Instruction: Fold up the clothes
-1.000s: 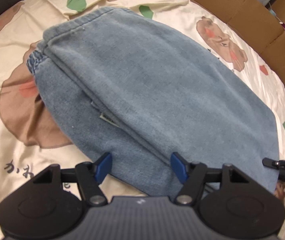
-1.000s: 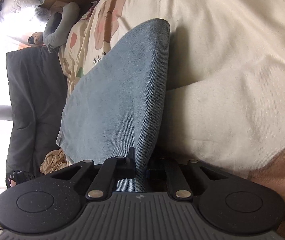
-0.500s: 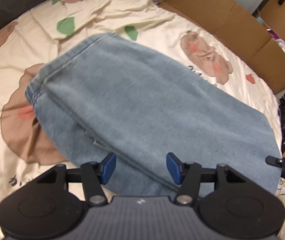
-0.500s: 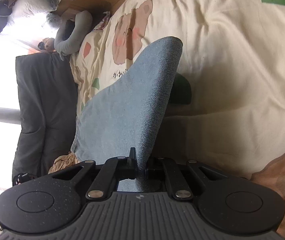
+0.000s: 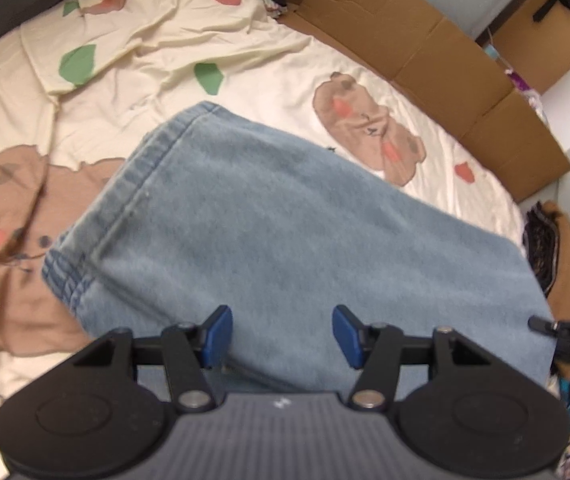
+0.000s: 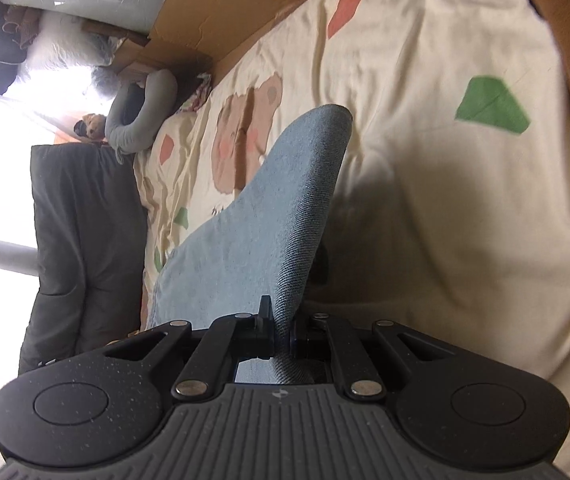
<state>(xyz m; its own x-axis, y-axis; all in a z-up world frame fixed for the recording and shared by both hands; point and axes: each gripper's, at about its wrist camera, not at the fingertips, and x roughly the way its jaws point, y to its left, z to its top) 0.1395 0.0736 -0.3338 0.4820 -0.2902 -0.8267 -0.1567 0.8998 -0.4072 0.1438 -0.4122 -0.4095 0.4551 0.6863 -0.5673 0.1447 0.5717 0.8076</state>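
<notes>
A light blue denim garment (image 5: 285, 232) is folded over and lifted above the cream bedsheet (image 5: 213, 40); its elastic waistband (image 5: 65, 276) shows at the left. My left gripper (image 5: 281, 334) is open, its blue pads on either side of the denim's near edge. My right gripper (image 6: 283, 334) is shut on the denim's edge (image 6: 281, 216) and holds it up off the bed; it also shows at the right edge of the left wrist view (image 5: 565, 326).
The sheet has brown bear and coloured patch prints (image 5: 369, 136). Cardboard boxes (image 5: 425, 52) line the bed's far side. A dark cushion (image 6: 81, 248) and a grey neck pillow (image 6: 141, 116) lie at the bed's other end.
The denim has been lifted higher off the bed by my right gripper. My left gripper has risen with it and stays open around the near edge.
</notes>
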